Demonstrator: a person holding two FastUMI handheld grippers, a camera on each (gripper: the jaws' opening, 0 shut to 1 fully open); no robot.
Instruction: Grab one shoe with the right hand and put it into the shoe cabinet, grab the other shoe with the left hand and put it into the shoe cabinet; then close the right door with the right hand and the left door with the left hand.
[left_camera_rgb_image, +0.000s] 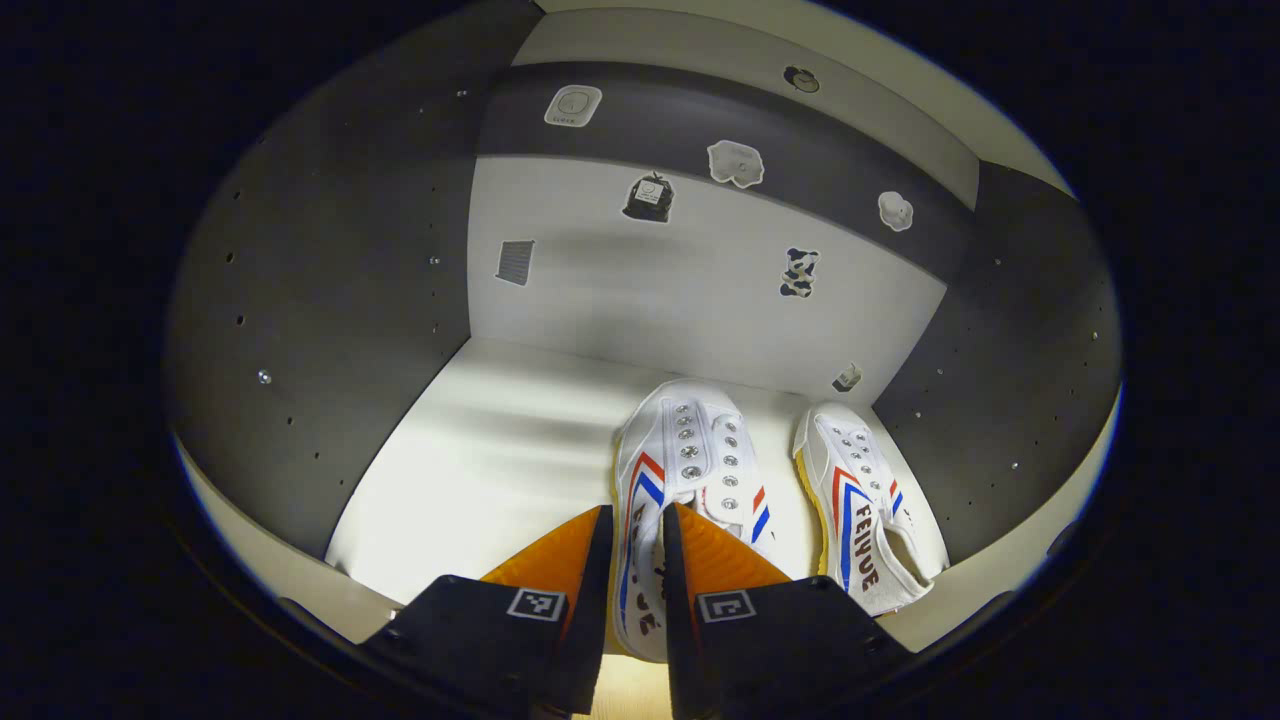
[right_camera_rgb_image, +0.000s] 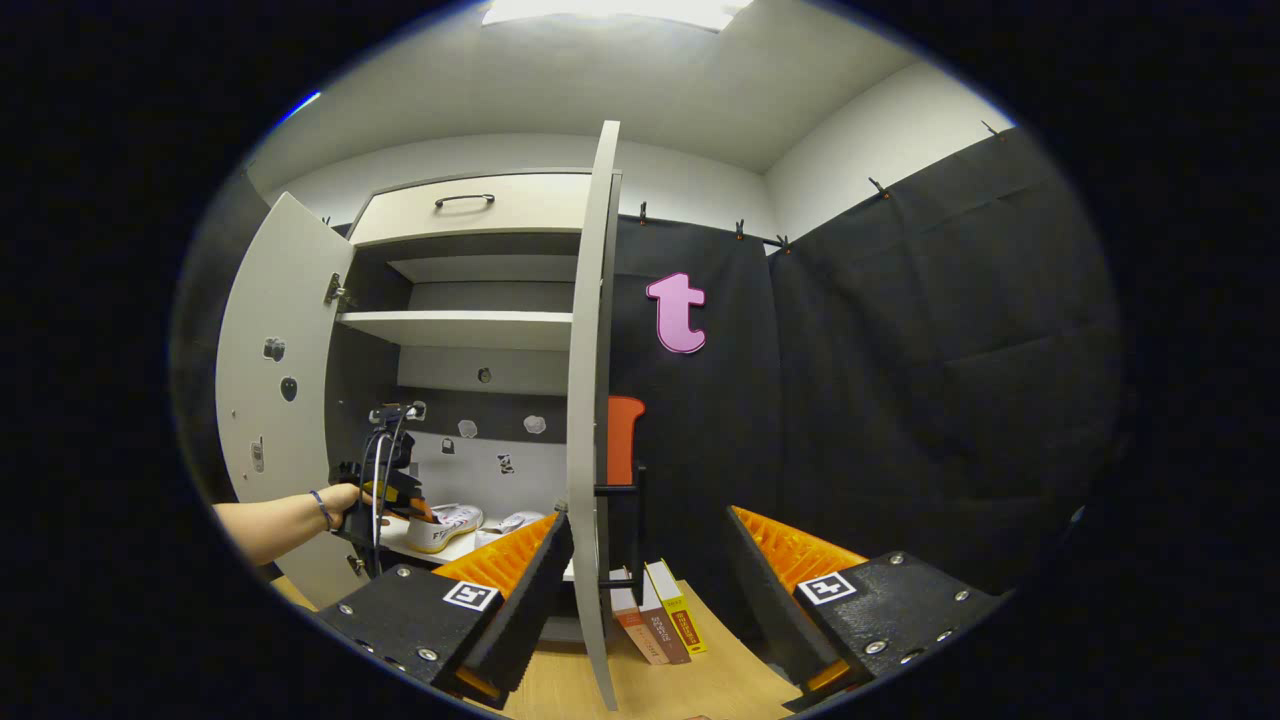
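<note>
We count two shoes on the cabinet's bottom shelf (left_camera_rgb_image: 480, 450): the left claw (left_camera_rgb_image: 637, 525) is clenched on the heel of one shoe (left_camera_rgb_image: 680, 470) at lower centre, the second shoe (left_camera_rgb_image: 860, 500) just beside it at lower right. Our right claw (right_camera_rgb_image: 645, 535) hangs released at the bottom of the right gripper view, astride the edge of the right door (right_camera_rgb_image: 590, 400), with both doors open and three books (right_camera_rgb_image: 655, 610) on the desk (right_camera_rgb_image: 720, 685) below.

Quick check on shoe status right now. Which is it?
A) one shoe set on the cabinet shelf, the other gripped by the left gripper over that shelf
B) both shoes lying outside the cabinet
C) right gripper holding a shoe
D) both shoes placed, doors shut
A: in the left gripper view one shoe rests on the cabinet shelf, while the left gripper is closed on the other shoe's heel; the right gripper is open and holds nothing.
</note>
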